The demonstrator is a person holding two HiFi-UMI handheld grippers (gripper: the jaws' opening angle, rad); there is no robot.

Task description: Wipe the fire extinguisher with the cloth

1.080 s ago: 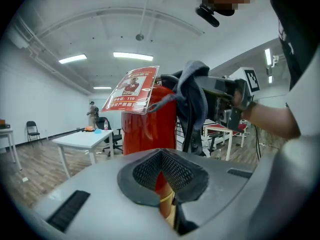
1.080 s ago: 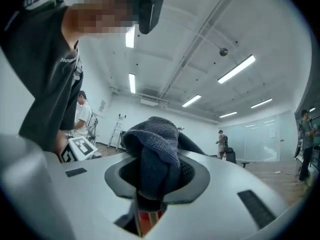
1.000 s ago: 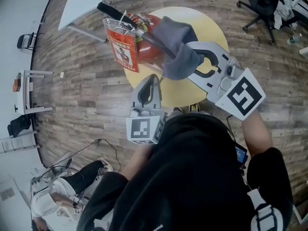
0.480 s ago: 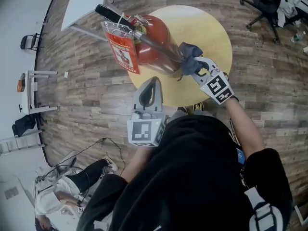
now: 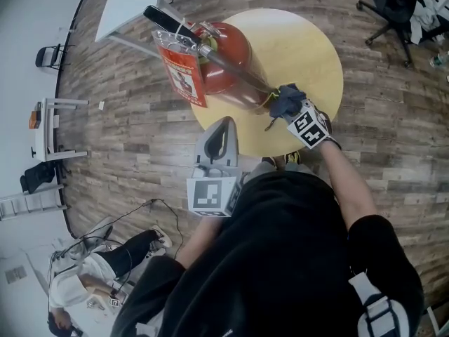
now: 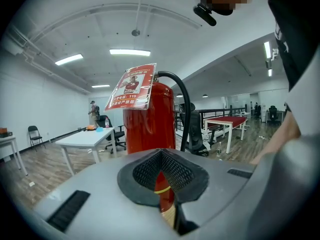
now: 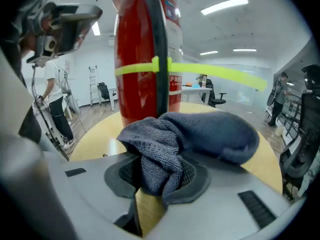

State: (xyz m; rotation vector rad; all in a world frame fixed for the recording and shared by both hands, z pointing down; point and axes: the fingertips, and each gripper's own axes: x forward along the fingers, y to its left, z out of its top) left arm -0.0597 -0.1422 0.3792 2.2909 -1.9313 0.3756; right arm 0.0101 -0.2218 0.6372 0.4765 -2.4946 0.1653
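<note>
A red fire extinguisher [image 5: 223, 56] stands on the round yellow table [image 5: 303, 42], with a red tag [image 5: 181, 77] hanging off its handle and a black hose [image 5: 235, 70] running down its side. My right gripper [image 5: 291, 107] is low by the extinguisher's base, shut on a bunched grey cloth [image 5: 284, 98]. In the right gripper view the cloth [image 7: 200, 134] bulges out of the right gripper [image 7: 157, 176], just in front of the red extinguisher [image 7: 135, 49] and its hose [image 7: 160, 59]. My left gripper [image 5: 217, 133] hovers at the table's near edge, shut and holding nothing. The left gripper view has the left gripper [image 6: 162, 171] pointing at the extinguisher [image 6: 147, 126].
A white table [image 5: 130, 2] stands beyond the round one, an office chair [image 5: 386, 9] at the far right. A person [image 5: 105, 265] sits on the floor at lower left among cables. A folding chair [image 5: 49, 55] and a small stand [image 5: 49, 128] line the left wall.
My right gripper has dropped with the cloth from high near the extinguisher's top, down along the hose to the base by the table. The left gripper has stayed put.
</note>
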